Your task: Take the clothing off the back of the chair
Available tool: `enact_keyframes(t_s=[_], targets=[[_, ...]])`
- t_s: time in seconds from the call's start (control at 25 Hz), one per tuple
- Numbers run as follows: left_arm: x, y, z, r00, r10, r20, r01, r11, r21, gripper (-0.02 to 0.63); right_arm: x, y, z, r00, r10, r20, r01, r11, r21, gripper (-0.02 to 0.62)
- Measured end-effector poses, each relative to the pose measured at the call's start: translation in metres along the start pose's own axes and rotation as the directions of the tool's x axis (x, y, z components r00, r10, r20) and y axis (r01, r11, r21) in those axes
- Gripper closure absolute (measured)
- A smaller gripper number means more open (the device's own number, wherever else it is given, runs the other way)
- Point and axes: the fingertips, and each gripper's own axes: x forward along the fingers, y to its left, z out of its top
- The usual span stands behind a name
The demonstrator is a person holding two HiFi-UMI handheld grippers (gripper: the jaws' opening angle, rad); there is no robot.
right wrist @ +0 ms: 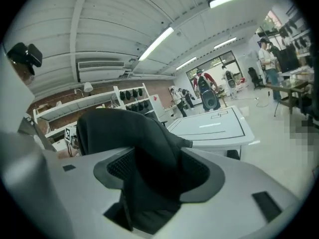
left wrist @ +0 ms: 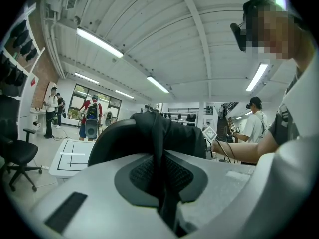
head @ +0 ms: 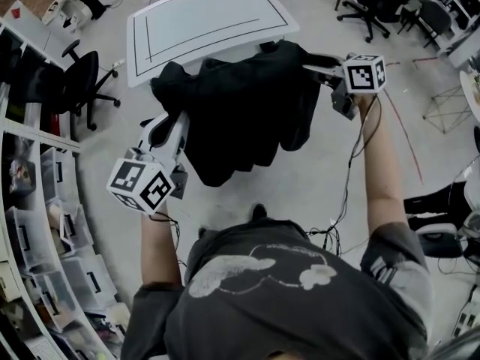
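A black garment [head: 240,103] hangs in a broad hump in front of me, and what lies under it is hidden. My left gripper [head: 169,126] holds its left edge. In the left gripper view the jaws are shut on a thin fold of the black garment [left wrist: 149,133] at the left gripper [left wrist: 162,183]. My right gripper [head: 311,64] is at the garment's upper right edge. In the right gripper view the jaws of the right gripper [right wrist: 154,183] stand wide apart. A thick bunch of the garment [right wrist: 129,133] lies loosely between them.
A white table [head: 210,13] with black lines stands just beyond the garment. A black office chair [head: 82,81] is at the left, beside shelves of bins [head: 30,201]. More black chairs [head: 367,6] stand at the top right. Cables trail on the floor [head: 337,231].
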Motion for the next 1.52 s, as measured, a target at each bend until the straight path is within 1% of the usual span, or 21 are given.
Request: enact_keyframes(t_s=[0.04,0.12,0.2,0.24,0.32,0.4,0.48,0.6,0.68,0.76,0.84,1.0,1.2,1.32,1.44,1.52], targets=[[0.0,0.001,0.0,1.0,0.0,0.002,0.0,1.0,-0.003,0.594,0.0,0.001,-0.001,1.0,-0.007,-0.005,0.007,1.0,-0.018,0.346],[0.001,0.003,0.001,1.0,-0.001,0.008,0.001,1.0,-0.011,0.594,-0.001,0.004,0.002,0.999,-0.049,-0.001,0.049,0.995,-0.092,0.446],[0.002,0.005,0.0,1.0,-0.004,0.012,0.004,1.0,-0.017,0.594,-0.007,0.002,0.001,0.992,-0.126,0.017,0.127,0.981,-0.146,0.579],[0.001,0.005,0.0,1.0,-0.008,0.011,0.008,1.0,-0.015,0.594,-0.011,0.001,-0.001,0.985,-0.172,0.024,0.174,0.972,-0.161,0.589],[-0.001,0.006,0.0,1.0,-0.017,0.007,0.017,1.0,-0.002,0.595,-0.018,0.006,-0.002,0.969,-0.242,0.052,0.248,0.95,-0.188,0.594],[-0.007,0.006,0.0,0.999,-0.035,0.01,0.035,0.999,-0.001,0.595,-0.028,0.017,0.002,0.956,-0.274,0.11,0.29,0.939,-0.182,0.597],[-0.013,0.005,0.002,0.998,-0.053,0.025,0.054,0.998,-0.011,0.595,-0.042,0.031,0.009,0.937,-0.293,0.191,0.324,0.933,-0.157,0.598],[-0.022,0.003,0.01,0.995,-0.084,0.05,0.084,0.996,0.008,0.597,-0.064,0.056,0.026,0.893,-0.324,0.312,0.374,0.92,-0.114,0.6],[-0.03,0.002,0.02,0.989,-0.122,0.079,0.122,0.992,-0.002,0.597,-0.076,0.076,0.035,0.865,-0.356,0.353,0.42,0.899,-0.123,0.6],[-0.04,0.002,0.031,0.981,-0.16,0.114,0.165,0.986,-0.035,0.597,-0.083,0.097,0.041,0.842,-0.378,0.384,0.458,0.878,-0.141,0.6],[-0.048,0.001,0.041,0.973,-0.19,0.133,0.197,0.979,-0.042,0.597,-0.091,0.119,0.046,0.822,-0.384,0.42,0.478,0.866,-0.144,0.6],[-0.069,-0.004,0.058,0.952,-0.257,0.17,0.263,0.965,-0.015,0.597,-0.104,0.16,0.053,0.78,-0.39,0.49,0.512,0.847,-0.141,0.6],[-0.101,-0.01,0.073,0.916,-0.34,0.214,0.342,0.939,0.025,0.597,-0.111,0.214,0.052,0.718,-0.38,0.583,0.543,0.83,-0.128,0.6],[-0.119,-0.006,0.076,0.903,-0.369,0.217,0.369,0.928,0.043,0.597,-0.108,0.249,0.05,0.691,-0.37,0.621,0.559,0.818,-0.135,0.6],[-0.133,-0.006,0.072,0.893,-0.4,0.208,0.4,0.915,0.047,0.597,-0.108,0.267,0.033,0.665,-0.41,0.624,0.588,0.803,-0.098,0.6],[-0.143,-0.006,0.069,0.883,-0.424,0.203,0.423,0.905,0.048,0.597,-0.106,0.28,0.024,0.654,-0.431,0.621,0.607,0.79,-0.091,0.6]])
